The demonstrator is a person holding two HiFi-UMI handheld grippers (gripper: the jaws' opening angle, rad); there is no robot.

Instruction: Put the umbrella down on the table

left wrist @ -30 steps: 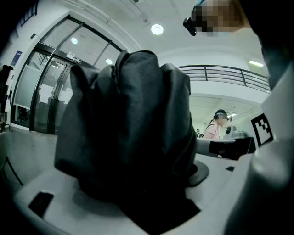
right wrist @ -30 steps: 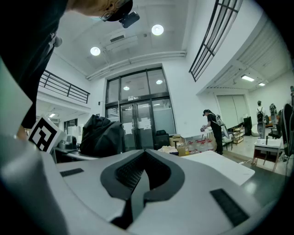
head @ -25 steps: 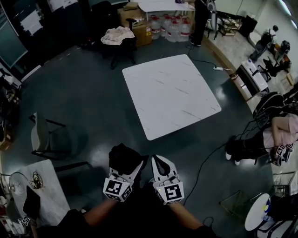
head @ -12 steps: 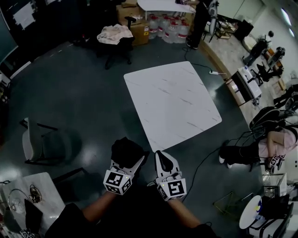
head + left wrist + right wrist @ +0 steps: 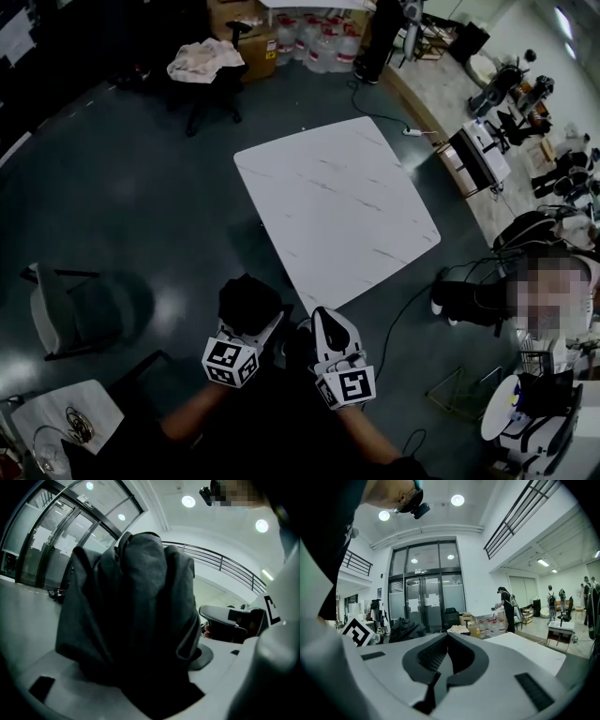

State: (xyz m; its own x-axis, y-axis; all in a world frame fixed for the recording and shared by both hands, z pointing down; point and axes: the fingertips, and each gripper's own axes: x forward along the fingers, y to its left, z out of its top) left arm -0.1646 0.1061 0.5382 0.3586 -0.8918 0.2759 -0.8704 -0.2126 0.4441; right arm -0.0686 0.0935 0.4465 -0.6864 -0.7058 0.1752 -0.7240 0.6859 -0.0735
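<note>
A folded black umbrella [image 5: 248, 303] stands up out of my left gripper [image 5: 251, 330], which is shut on it; in the left gripper view its dark fabric [image 5: 136, 620] fills the space between the jaws. My right gripper [image 5: 323, 330] is beside it, shut with nothing held, its jaws meeting in the right gripper view [image 5: 447, 645]. Both hang over the dark floor just short of the near corner of the white marble-look table [image 5: 336, 208], whose top shows pale at the right [image 5: 525, 646] in the right gripper view.
A chair [image 5: 66, 307] stands at the left, a small white table [image 5: 52, 427] at bottom left. A cable [image 5: 412, 309] trails on the floor right of the table. A seated person's legs [image 5: 469, 300] are at the right. Boxes and water jugs [image 5: 309, 28] stand far back.
The view has closed in on the table, whose near corner now lies just ahead of the grippers. Both grippers keep the same pose, the umbrella still held in the left.
</note>
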